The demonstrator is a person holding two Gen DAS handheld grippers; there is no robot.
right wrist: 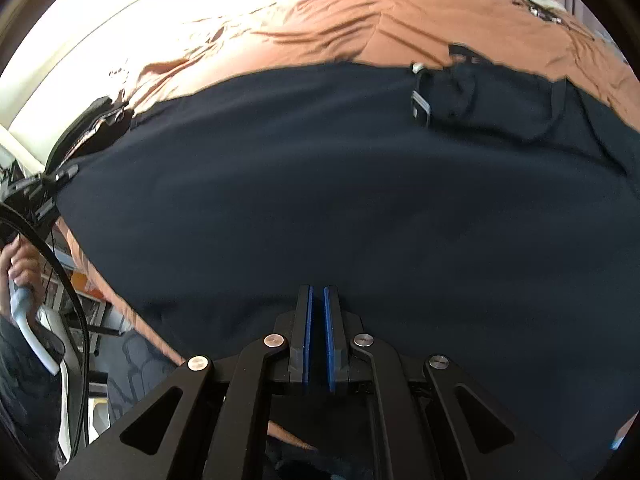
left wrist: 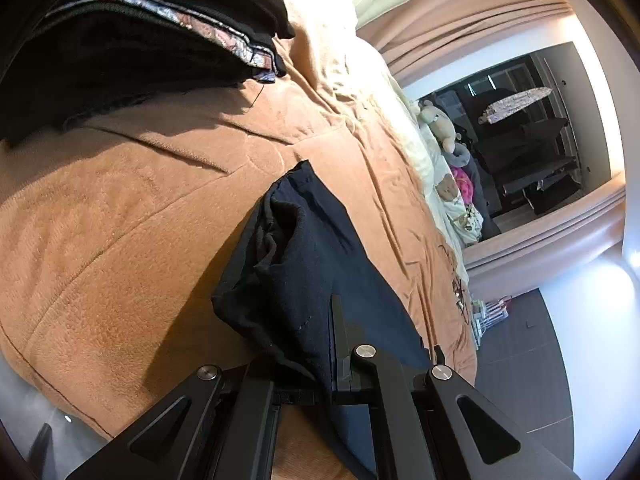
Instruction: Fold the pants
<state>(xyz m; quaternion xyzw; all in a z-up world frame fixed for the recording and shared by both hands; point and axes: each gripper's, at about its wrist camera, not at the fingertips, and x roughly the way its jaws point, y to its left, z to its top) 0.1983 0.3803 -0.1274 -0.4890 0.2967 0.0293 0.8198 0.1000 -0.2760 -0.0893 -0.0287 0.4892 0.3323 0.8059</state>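
Dark navy pants (right wrist: 320,184) lie stretched sideways across the orange blanket (right wrist: 360,12), waist end with a pocket and a pale tag (right wrist: 420,106) to the right. My right gripper (right wrist: 318,300) is shut on the near edge of the pants, its blue pads pressed on a thin fold of cloth. In the left wrist view the pants (left wrist: 304,248) hang bunched over my left gripper (left wrist: 330,316), which is shut on that end of the cloth; one finger is hidden under it. The left gripper (right wrist: 56,180) also shows at the left edge of the right wrist view.
A stack of folded black clothes (left wrist: 140,48) sits on the bed's blanket (left wrist: 120,220). Stuffed toys (left wrist: 438,124) and a pale pillow lie along the far side. A person's hand (right wrist: 20,264) grips a white handle beside a black cable. Dark floor (left wrist: 532,360) lies past the bed.
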